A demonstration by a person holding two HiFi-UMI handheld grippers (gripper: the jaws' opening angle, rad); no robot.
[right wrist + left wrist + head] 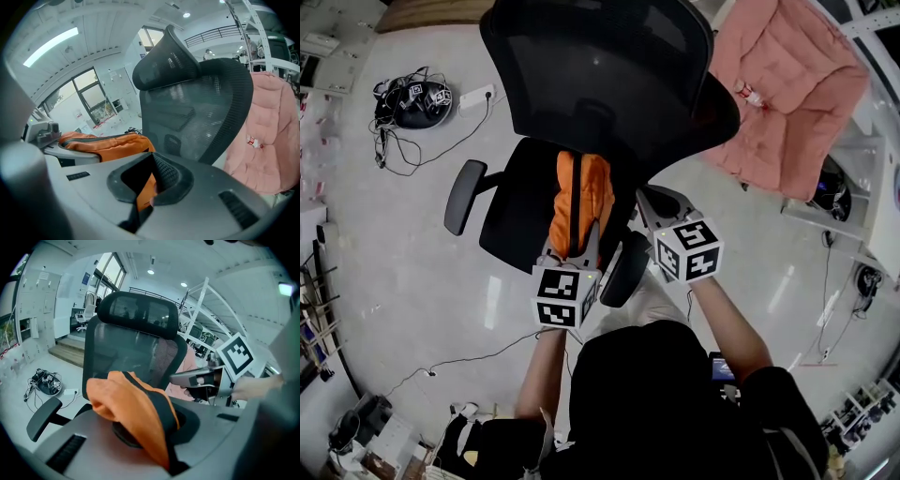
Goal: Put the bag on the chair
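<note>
orange bag held over office chair seat by two grippers

seen from the head view, an orange bag (579, 202) with a black stripe down its middle hangs lengthwise over the black seat of an office chair (514, 220). it sits between the two armrests, with its far end pointing toward the mesh backrest (600, 66). no view shows whether the bag rests on the seat.

the left gripper (572, 255) has its claw pinched narrow on the near end of the bag, with the fabric bunched between the pads. the right gripper (654, 208) is just beside it on the right. its own view shows the claw narrow too, with a strip of orange fabric caught in the gap.

the step in hand appears to be the set-down. to do it well, both grippers should probably sink together until the seat takes the bag's weight. the bag is best placed toward the backrest, away from the front edge and clear of the left armrest (461, 195). the fabric looks soft and likely to slump, so the claws should open only once it lies flat. the pinched folds may snag as the claws draw back.
</note>
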